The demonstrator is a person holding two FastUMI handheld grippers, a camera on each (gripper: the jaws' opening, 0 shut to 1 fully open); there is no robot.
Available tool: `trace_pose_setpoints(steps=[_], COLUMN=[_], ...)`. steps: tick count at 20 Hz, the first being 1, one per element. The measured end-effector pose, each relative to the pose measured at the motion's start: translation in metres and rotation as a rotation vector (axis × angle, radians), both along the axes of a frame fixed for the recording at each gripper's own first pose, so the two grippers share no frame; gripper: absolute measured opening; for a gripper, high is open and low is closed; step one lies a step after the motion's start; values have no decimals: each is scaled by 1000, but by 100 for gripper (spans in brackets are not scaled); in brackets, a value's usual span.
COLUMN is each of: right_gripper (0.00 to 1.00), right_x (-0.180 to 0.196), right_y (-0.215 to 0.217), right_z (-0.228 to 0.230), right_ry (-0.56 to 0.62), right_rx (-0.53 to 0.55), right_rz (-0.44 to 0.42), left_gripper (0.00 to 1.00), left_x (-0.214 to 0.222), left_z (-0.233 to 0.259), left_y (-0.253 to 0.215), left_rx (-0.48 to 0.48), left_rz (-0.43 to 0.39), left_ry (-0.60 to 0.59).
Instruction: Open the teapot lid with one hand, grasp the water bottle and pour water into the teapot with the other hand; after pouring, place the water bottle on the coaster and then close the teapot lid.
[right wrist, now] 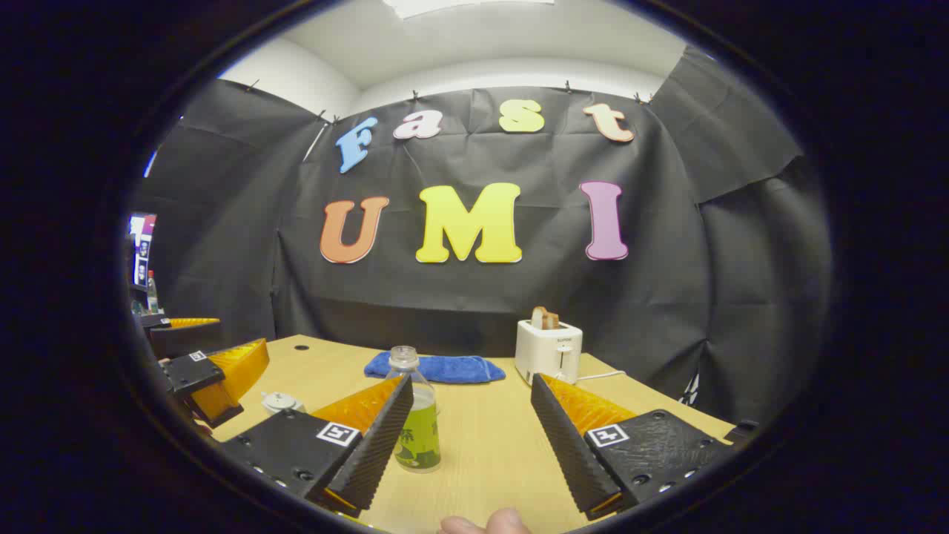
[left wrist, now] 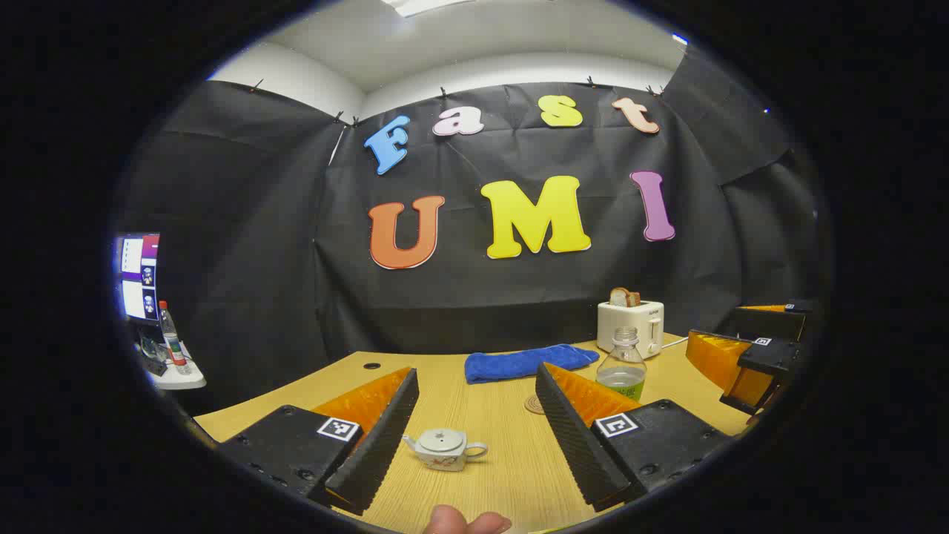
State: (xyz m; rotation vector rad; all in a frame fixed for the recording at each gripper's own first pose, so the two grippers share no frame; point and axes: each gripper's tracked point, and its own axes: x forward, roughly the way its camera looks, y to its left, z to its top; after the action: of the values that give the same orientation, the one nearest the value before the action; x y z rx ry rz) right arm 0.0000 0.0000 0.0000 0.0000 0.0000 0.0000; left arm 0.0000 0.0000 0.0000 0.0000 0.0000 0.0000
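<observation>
A pale wooden worktop [left wrist: 511, 445] carries everything. At its far edge stand a white toaster [right wrist: 549, 350] with bread in its slots and a folded blue cloth [left wrist: 528, 362]. Both tools are spread wide and grip nothing: the left tool [left wrist: 474, 437] frames a small white ceramic teapot [left wrist: 446, 449], lid on, resting on the worktop between its fingers; the right tool [right wrist: 469, 437] faces a clear plastic bottle [right wrist: 415, 415] with green label, uncapped, standing upright near its left finger. A small round woven coaster [left wrist: 534, 404] lies just beside the bottle.
</observation>
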Motion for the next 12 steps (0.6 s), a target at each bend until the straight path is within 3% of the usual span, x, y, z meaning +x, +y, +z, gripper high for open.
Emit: trace_pose_setpoints(steps=[12], right_gripper=[95], right_x=[-1], right_y=[13], right_z=[-5], right_ry=[6], right_rx=[-4], right_rz=[1], left_gripper=[99], left_x=[2], left_z=[-7], left_y=[0], left_rx=[-11], left_rz=[7], left_ry=[25])
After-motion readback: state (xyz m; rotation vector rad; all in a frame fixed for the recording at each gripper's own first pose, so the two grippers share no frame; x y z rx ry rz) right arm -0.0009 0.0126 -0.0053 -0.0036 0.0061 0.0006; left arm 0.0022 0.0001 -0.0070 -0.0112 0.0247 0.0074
